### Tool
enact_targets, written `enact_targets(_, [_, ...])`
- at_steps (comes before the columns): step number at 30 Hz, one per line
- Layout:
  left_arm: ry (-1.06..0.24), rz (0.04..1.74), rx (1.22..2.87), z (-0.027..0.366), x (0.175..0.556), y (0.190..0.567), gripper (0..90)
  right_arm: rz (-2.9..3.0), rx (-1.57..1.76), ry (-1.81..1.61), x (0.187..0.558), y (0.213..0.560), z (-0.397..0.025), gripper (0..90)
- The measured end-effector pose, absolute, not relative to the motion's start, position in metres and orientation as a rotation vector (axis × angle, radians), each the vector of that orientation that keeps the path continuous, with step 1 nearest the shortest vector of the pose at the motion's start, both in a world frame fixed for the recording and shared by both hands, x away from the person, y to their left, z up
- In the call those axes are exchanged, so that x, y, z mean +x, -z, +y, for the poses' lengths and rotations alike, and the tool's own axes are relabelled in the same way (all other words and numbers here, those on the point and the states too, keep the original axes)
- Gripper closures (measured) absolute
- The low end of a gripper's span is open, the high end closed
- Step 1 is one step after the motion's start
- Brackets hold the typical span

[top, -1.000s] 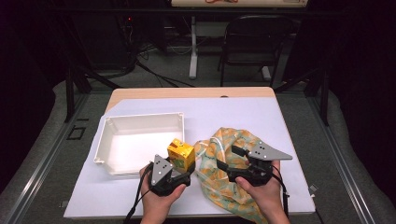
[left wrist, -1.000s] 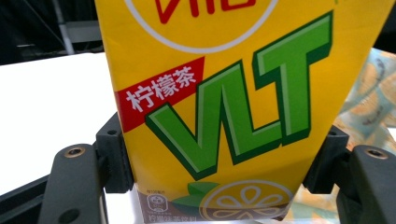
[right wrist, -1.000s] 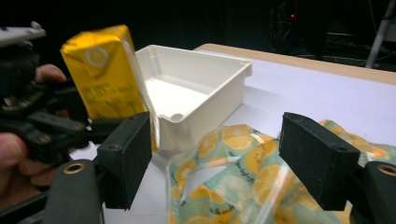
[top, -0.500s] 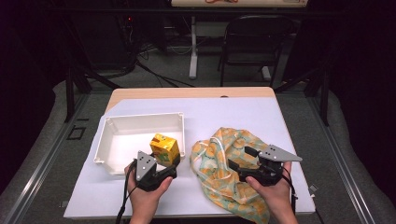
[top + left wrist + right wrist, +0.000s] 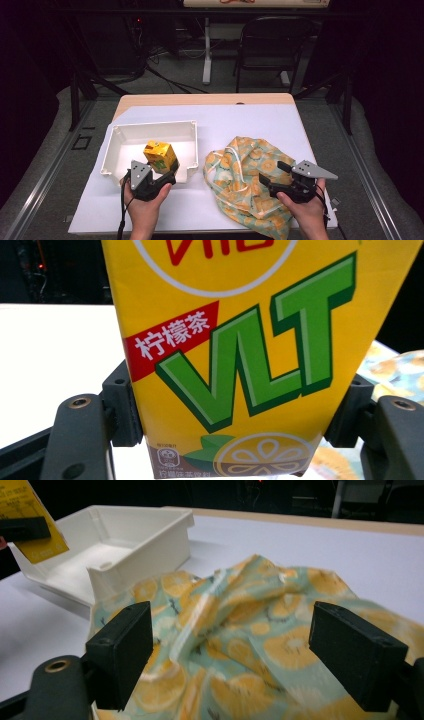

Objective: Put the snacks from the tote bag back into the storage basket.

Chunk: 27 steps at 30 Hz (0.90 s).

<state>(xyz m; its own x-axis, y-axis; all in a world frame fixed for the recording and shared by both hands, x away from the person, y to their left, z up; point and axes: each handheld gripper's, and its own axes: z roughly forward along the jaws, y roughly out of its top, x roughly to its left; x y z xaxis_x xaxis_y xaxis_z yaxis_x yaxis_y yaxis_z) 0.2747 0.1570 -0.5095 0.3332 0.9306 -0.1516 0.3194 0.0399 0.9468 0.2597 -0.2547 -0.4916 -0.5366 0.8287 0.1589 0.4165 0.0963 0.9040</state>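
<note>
- The white bin (image 5: 116, 150) sat just left of the crumpled lemon-print bag (image 5: 250, 190), near wall under the carton
- Left gripper (image 5: 162, 172) clamped the yellow tea carton (image 5: 160, 156), tilted above the bin's front edge
- Left gripper view read green "VLT" lettering
- Right gripper (image 5: 274, 176) hovered wide over the bag
</note>
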Motion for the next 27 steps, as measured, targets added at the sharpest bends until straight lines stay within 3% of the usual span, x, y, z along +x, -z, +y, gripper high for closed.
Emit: enact_targets(27, [-0.708, 1.394, 1.563, 0.142, 0.309, 0.563, 29.3, 2.0, 1.241, -1.375, 0.258, 0.51, -0.258, 18.9])
